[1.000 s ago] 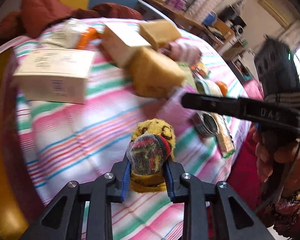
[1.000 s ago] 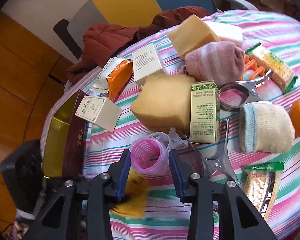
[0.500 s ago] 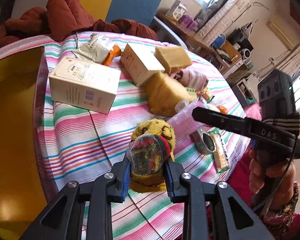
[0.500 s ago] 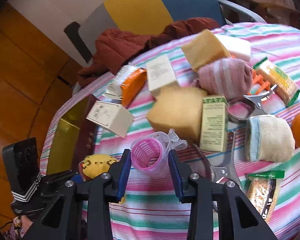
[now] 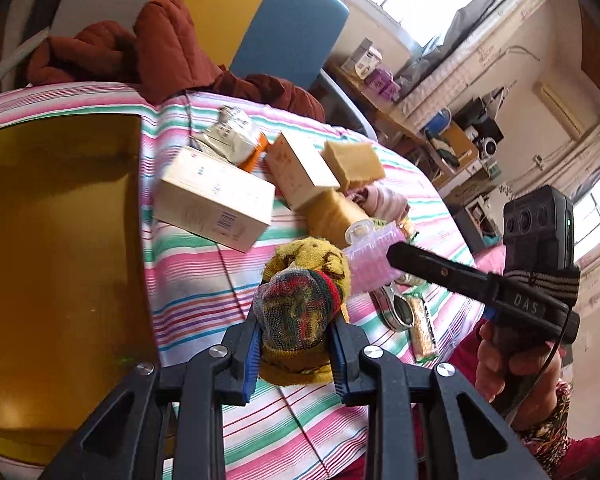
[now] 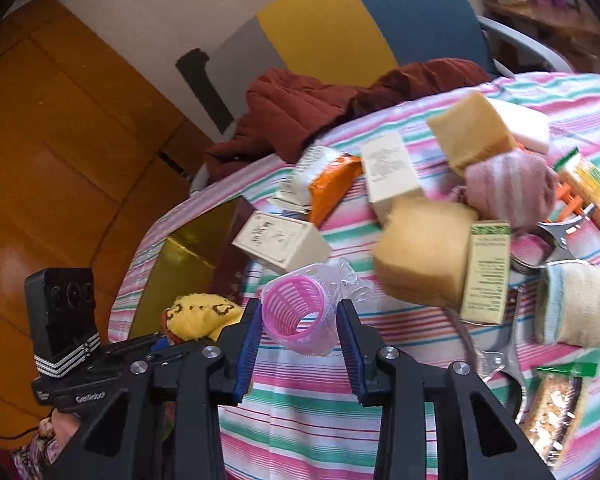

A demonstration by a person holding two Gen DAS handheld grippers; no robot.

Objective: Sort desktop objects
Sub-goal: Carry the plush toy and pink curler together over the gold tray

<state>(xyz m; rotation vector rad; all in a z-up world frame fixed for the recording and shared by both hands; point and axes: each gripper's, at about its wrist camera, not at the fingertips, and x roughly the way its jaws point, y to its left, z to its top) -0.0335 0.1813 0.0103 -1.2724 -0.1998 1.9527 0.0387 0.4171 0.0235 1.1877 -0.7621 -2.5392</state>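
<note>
My left gripper (image 5: 296, 344) is shut on a rolled yellow sock (image 5: 300, 304) with a multicoloured cuff, held above the striped tablecloth (image 5: 204, 276). The right gripper (image 6: 300, 332) is shut on a pink ribbed hair roller (image 6: 296, 310) with a clear plastic piece attached, also lifted off the cloth. In the left wrist view the roller (image 5: 374, 258) sits at the tip of the right gripper's black finger (image 5: 440, 270), just right of the sock. In the right wrist view the sock (image 6: 198, 316) shows at lower left. A gold box (image 5: 56, 248) lies open at the left.
Cream cartons (image 5: 216, 200), yellow sponges (image 6: 424, 248), a pink rolled sock (image 6: 508, 184), a cream sock (image 6: 576, 306), a green carton (image 6: 486, 266), snack packets (image 6: 556, 408) and metal tongs (image 6: 496, 360) crowd the table. A rust-red jacket (image 5: 152, 60) lies at the far edge before a chair.
Both grippers have risen with the sock and the roller still held. The left view has swung left, bringing the gold box into sight.
</note>
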